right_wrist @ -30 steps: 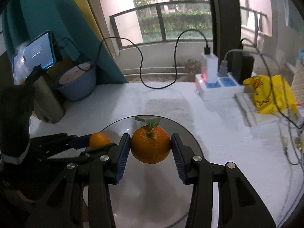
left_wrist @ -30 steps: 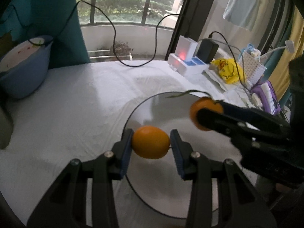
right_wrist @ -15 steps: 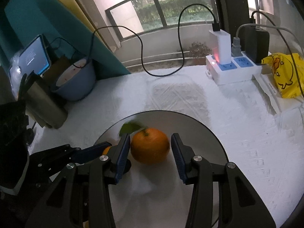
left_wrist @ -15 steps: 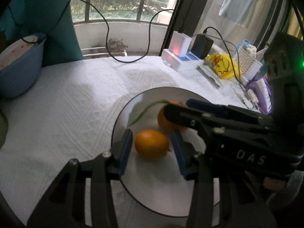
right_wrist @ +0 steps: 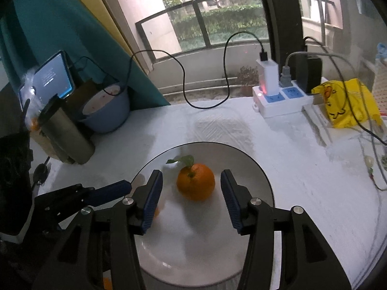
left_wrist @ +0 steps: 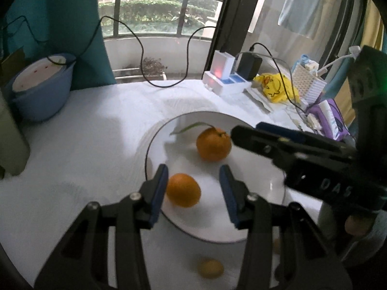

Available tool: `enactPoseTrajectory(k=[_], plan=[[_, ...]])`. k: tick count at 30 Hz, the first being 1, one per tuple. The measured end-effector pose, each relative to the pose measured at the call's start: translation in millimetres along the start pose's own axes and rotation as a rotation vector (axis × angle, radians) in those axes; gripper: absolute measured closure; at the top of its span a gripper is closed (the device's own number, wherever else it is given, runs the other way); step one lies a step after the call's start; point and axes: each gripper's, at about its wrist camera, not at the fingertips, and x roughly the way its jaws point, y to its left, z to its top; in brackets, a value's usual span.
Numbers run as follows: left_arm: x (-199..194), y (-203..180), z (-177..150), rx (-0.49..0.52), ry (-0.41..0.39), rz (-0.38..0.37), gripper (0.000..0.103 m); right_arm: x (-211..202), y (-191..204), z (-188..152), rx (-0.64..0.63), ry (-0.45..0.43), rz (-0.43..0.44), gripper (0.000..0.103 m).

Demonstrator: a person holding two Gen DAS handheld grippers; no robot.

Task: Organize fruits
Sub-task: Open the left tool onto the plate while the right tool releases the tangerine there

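A white round plate (left_wrist: 256,217) (right_wrist: 251,169) lies on the white cloth. Two oranges rest on it. A plain orange (left_wrist: 183,190) sits between the open jaws of my left gripper (left_wrist: 193,188), close to the left pad. An orange with a stem and green leaf (left_wrist: 213,143) (right_wrist: 196,184) sits between the open jaws of my right gripper (right_wrist: 191,194), touching neither pad. The right gripper also shows in the left wrist view (left_wrist: 278,142), and the left one in the right wrist view (right_wrist: 106,192). A small yellowish fruit (left_wrist: 210,268) lies on the cloth in front of the plate.
A blue bowl (left_wrist: 41,94) (right_wrist: 106,111) and a metal tumbler (right_wrist: 65,135) stand at the left. A phone (right_wrist: 48,77) leans behind them. A power strip with chargers (left_wrist: 227,82) (right_wrist: 283,96), a yellow duck bag (left_wrist: 278,87) (right_wrist: 346,101) and cables lie at the back right.
Both grippers came down to the plate, opened and let go of their oranges. Both oranges now rest on the plate and the grippers have drawn back a little.
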Motion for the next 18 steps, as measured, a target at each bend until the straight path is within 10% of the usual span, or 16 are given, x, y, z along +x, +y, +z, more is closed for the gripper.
enactPoseTrajectory(k=[18], plan=[[-55.3,-9.6,-46.1,-0.029,-0.037,0.008,0.057,-71.8,7.9,-50.1,-0.008,-0.034,-0.048,0.050]])
